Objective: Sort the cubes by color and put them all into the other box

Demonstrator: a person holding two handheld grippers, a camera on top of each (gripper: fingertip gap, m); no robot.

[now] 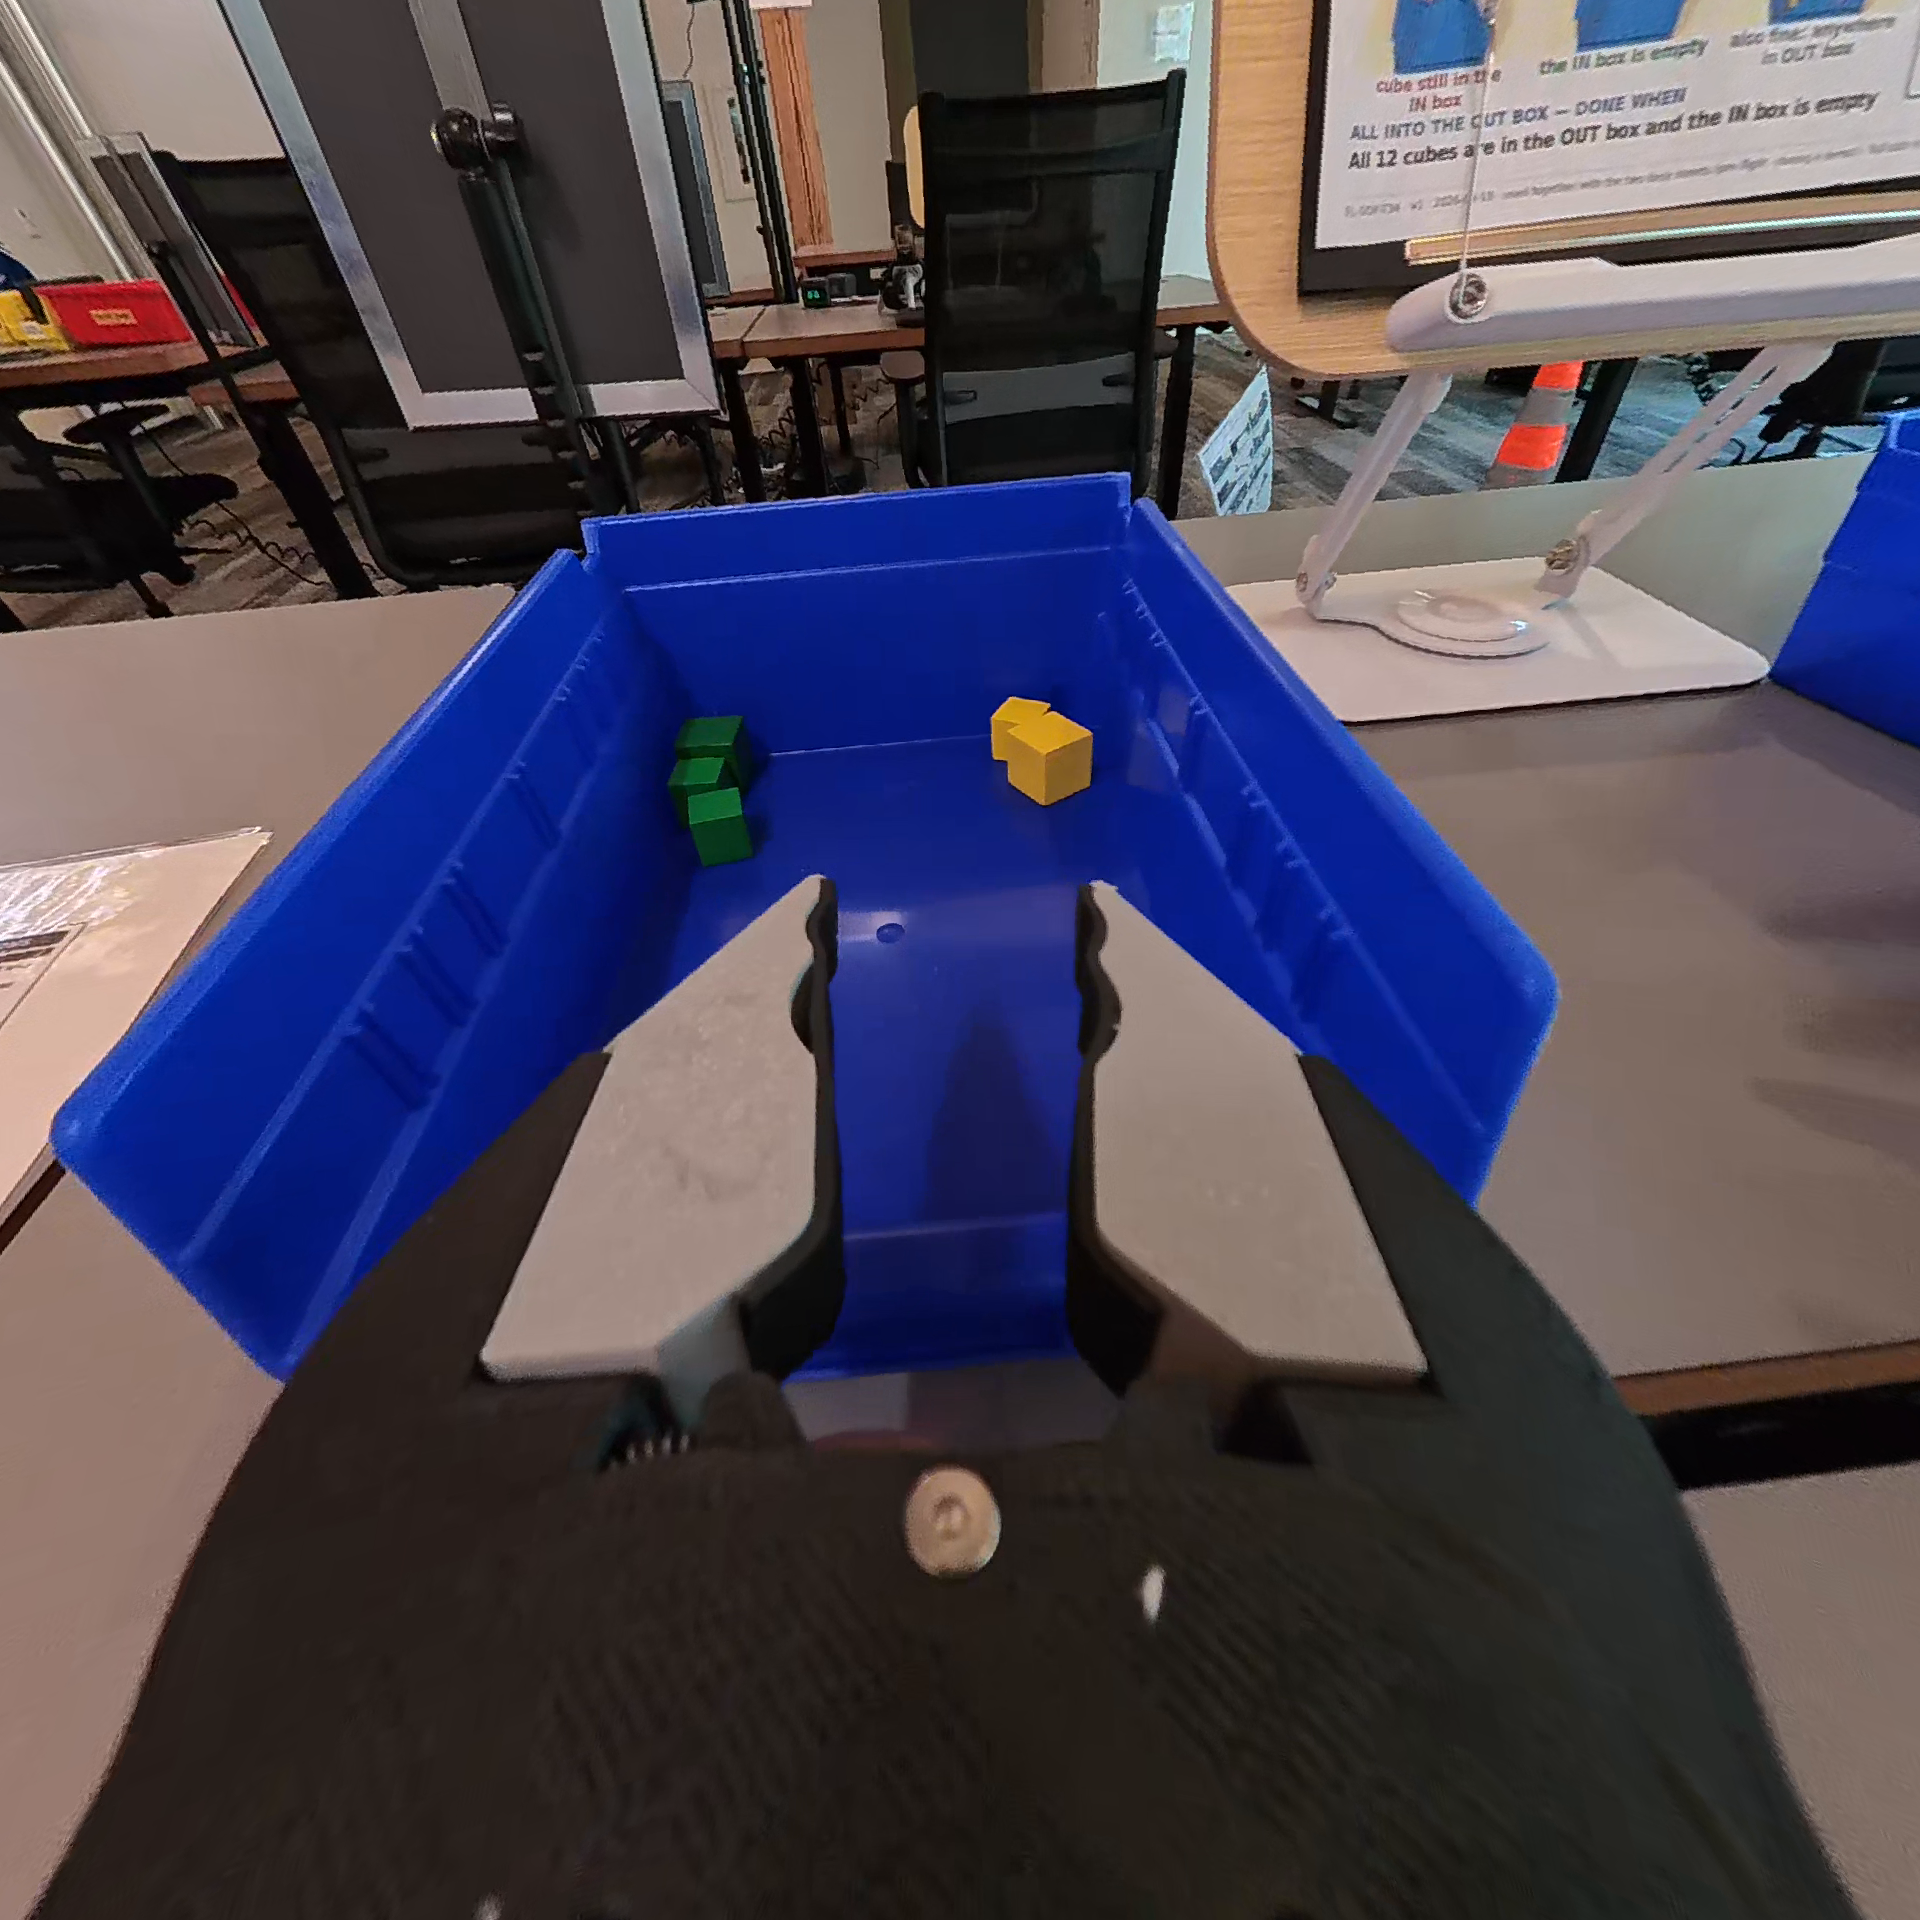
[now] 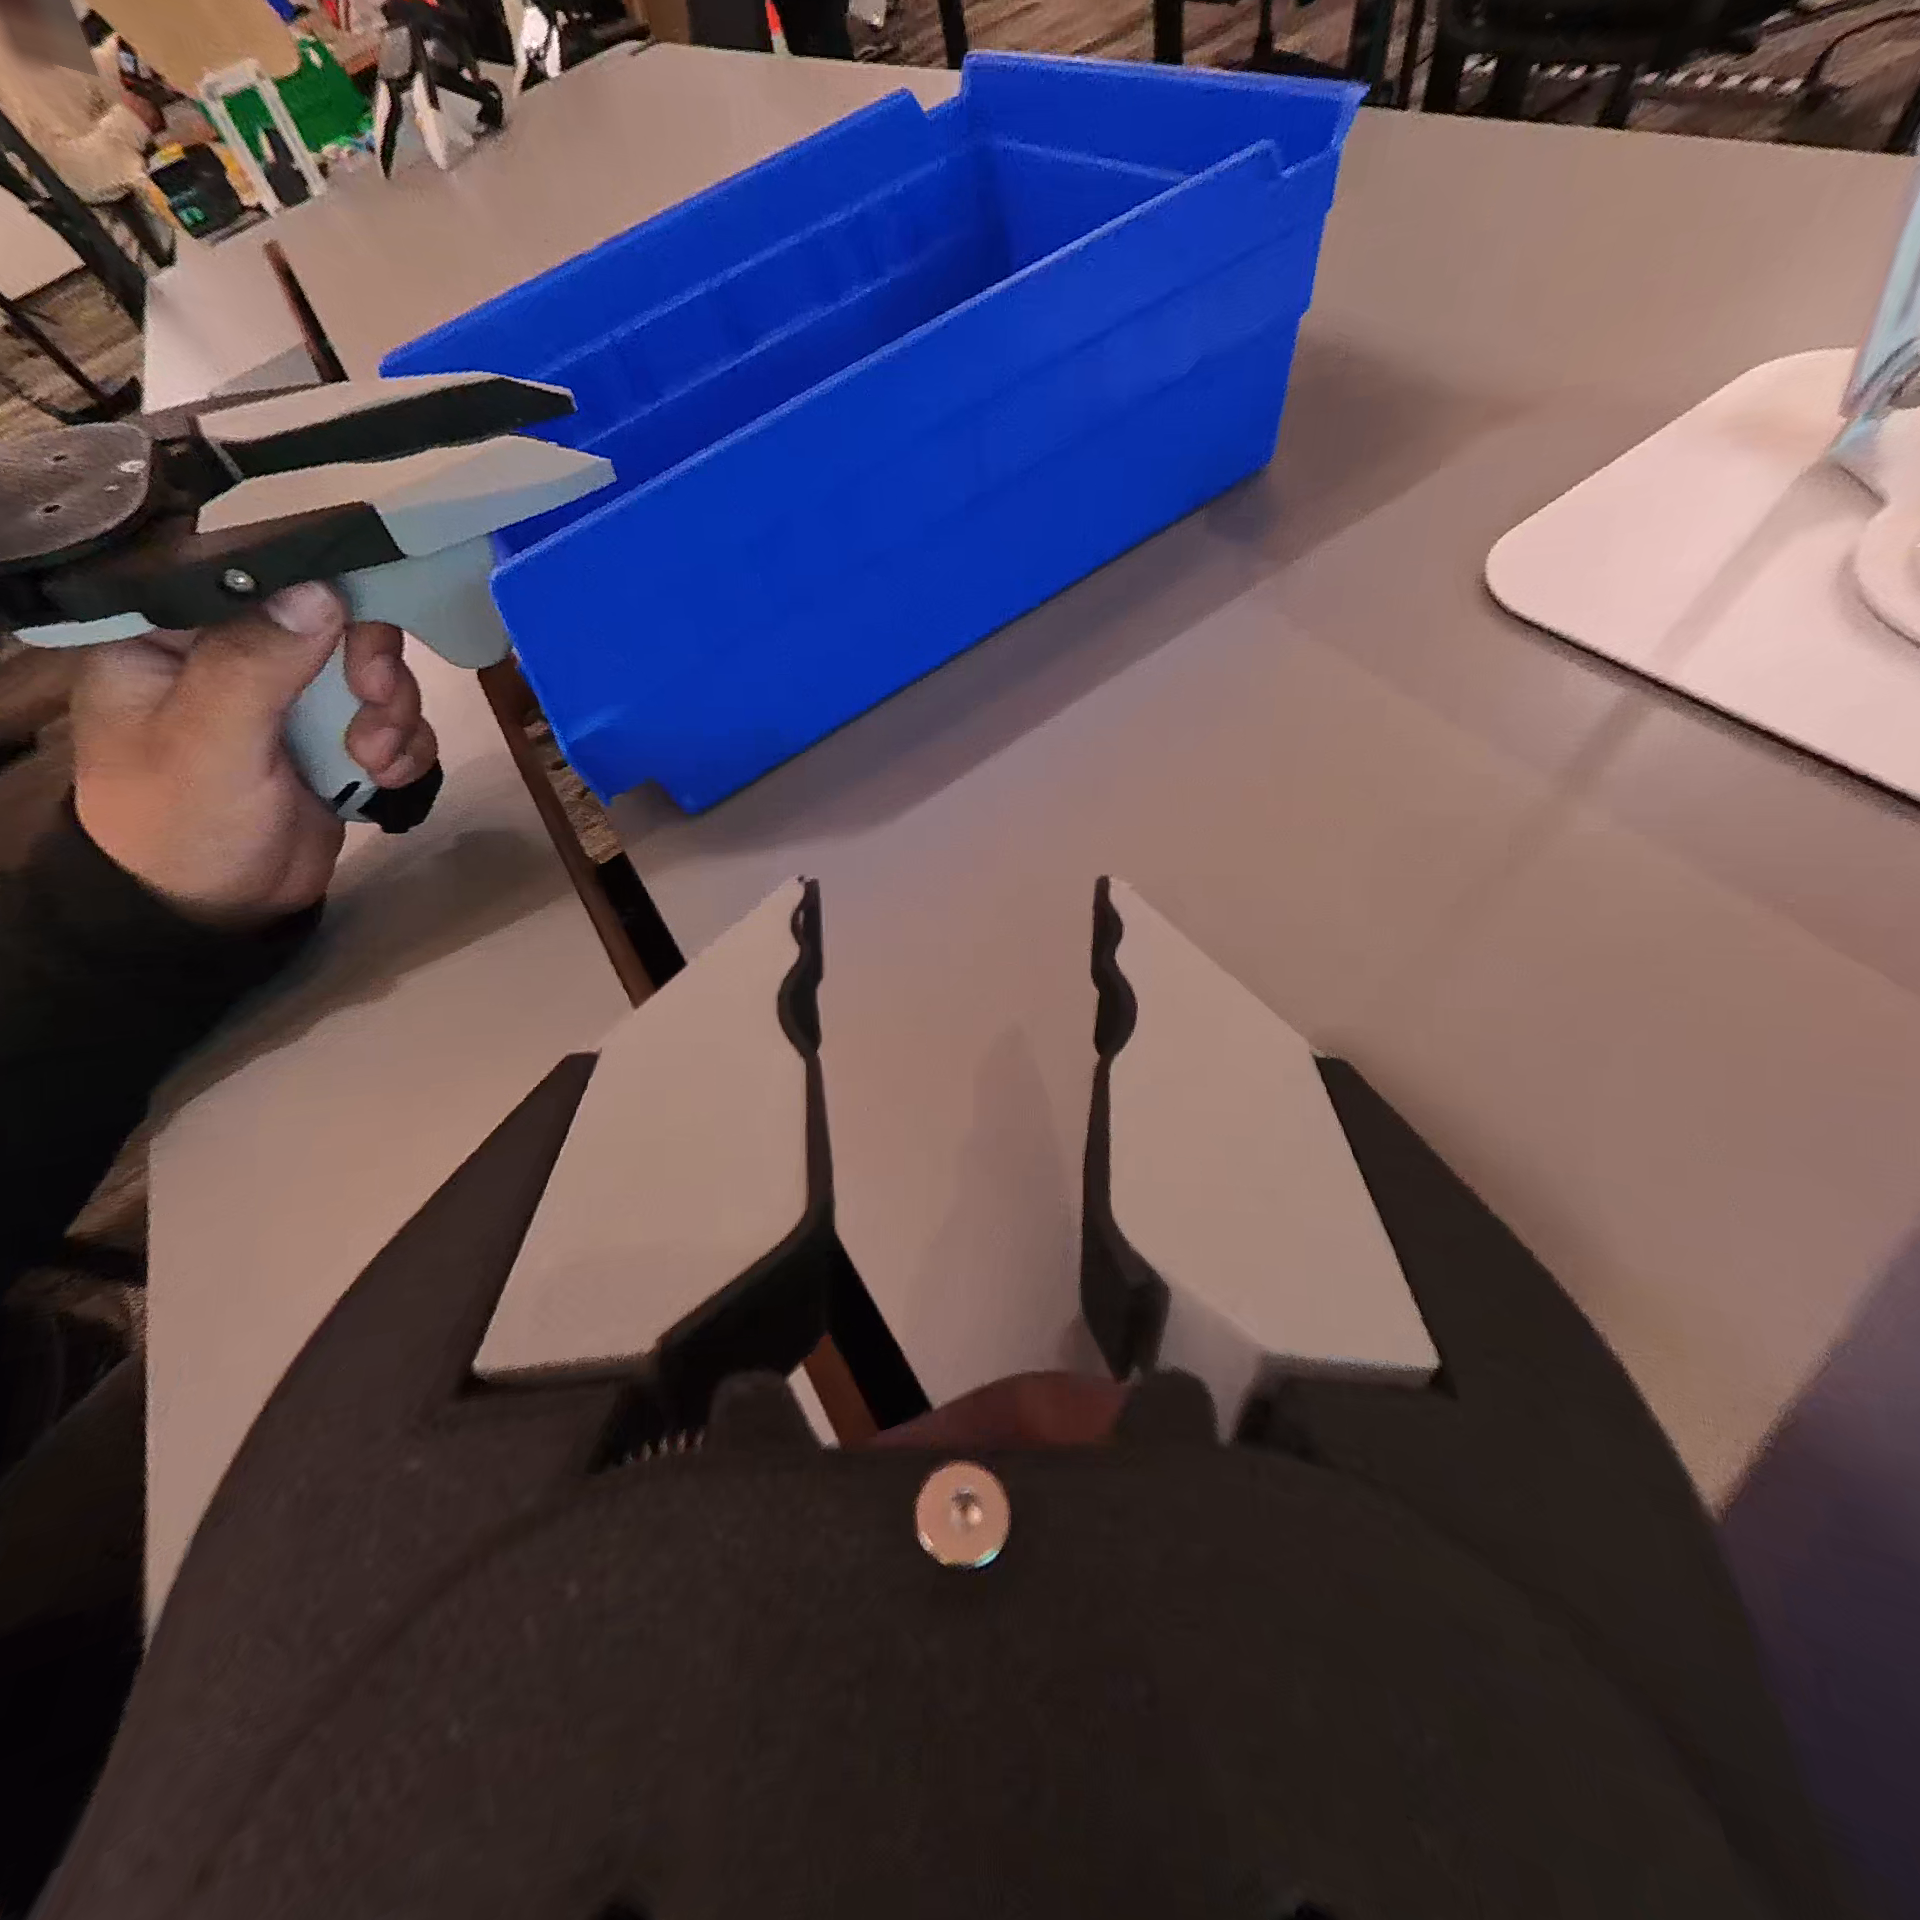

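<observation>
The left gripper (image 1: 954,894) is held level over the near, open end of the blue bin (image 1: 343,997), fingers pointing along the bin toward its far wall; in the right wrist view a bare hand (image 2: 197,758) clasps its grey pistol handle from below, a dark sleeve at the wrist. Its jaws stand apart, released, with nothing between them and no contact with the bin floor visible.

Inside the bin, three green cubes (image 1: 712,788) sit in a touching row against the left wall near the far corner; two yellow cubes (image 1: 1044,750) sit touching each other toward the far right corner; the two groups are well apart.

The right gripper (image 2: 954,894) is held above the bare grey table (image 2: 1351,935), beside and nearer the camera than the bin, tilted downward toward the tabletop; its jaws are likewise spread, empty, touching nothing.

A second blue bin (image 1: 1860,582) shows partly at the right edge of the left wrist view; its contents are hidden. Between the two bins stands a white stand base (image 1: 1486,644) on the table.
</observation>
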